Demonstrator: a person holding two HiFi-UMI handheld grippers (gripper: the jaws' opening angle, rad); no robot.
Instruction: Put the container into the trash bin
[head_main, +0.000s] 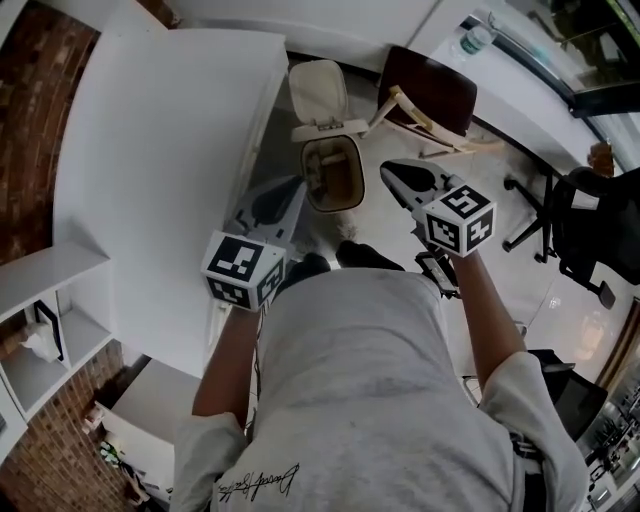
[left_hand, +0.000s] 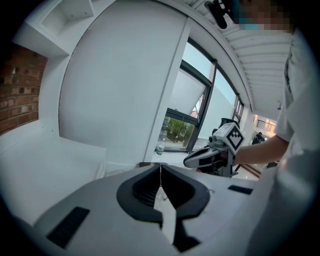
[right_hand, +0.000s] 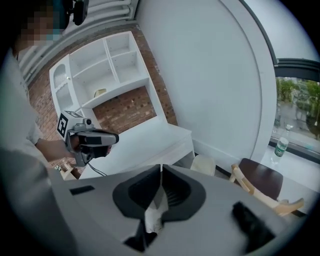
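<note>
A cream pedal trash bin (head_main: 332, 172) stands on the floor ahead of me with its lid (head_main: 318, 92) flipped up. Its inside looks brown, and I cannot make out the container in it. My left gripper (head_main: 295, 188) hovers just left of the bin, and its jaws (left_hand: 160, 168) are shut with nothing between them. My right gripper (head_main: 387, 172) hangs just right of the bin, also shut (right_hand: 161, 168) and empty. Each gripper shows in the other's view: the right gripper (left_hand: 187, 160) and the left gripper (right_hand: 115, 137). The bin's lid (right_hand: 205, 164) peeks over the right gripper's body.
A white table (head_main: 170, 150) runs along the left, with white shelves (right_hand: 105, 65) against a brick wall beyond. A dark-seated wooden chair (head_main: 428, 88) stands behind the bin and a black office chair (head_main: 590, 225) at the right. A bottle (right_hand: 281, 146) stands by the window.
</note>
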